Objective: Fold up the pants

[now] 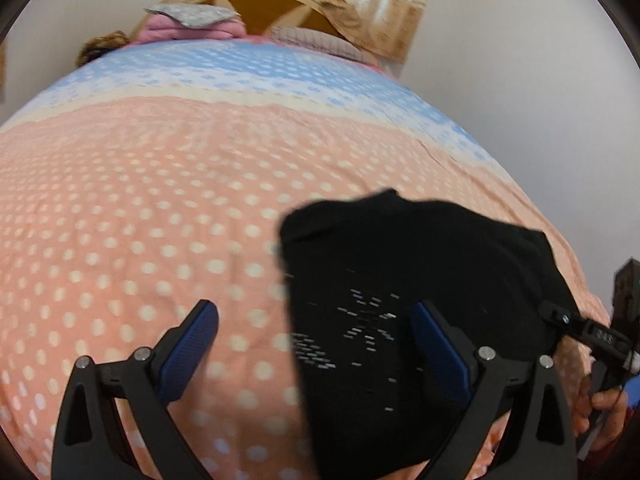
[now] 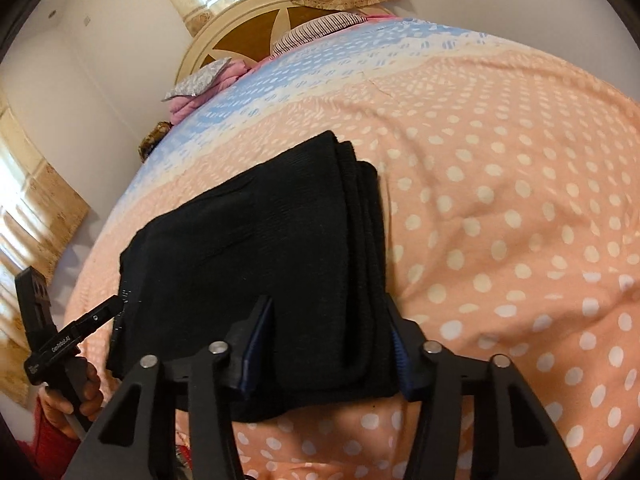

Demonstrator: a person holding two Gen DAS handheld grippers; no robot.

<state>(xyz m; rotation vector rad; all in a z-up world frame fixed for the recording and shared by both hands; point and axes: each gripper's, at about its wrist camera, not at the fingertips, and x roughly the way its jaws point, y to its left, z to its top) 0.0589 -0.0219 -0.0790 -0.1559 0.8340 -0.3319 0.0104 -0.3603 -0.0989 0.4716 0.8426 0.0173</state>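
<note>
The black pants lie folded into a thick rectangle on the bed, with stacked layers showing along the right edge. In the left wrist view the pants are a dark block with small white marks. My left gripper is open over the pants' left edge: one blue pad is over the sheet, the other over the cloth. My right gripper is open astride the near end of the pants. Its fingertip also shows in the left wrist view, touching the pants' right edge.
The bed has a pink polka-dot sheet with a blue band near the head. Pillows and a pink folded cloth lie by the round headboard. White walls and curtains surround the bed. The person's hand holds the right gripper.
</note>
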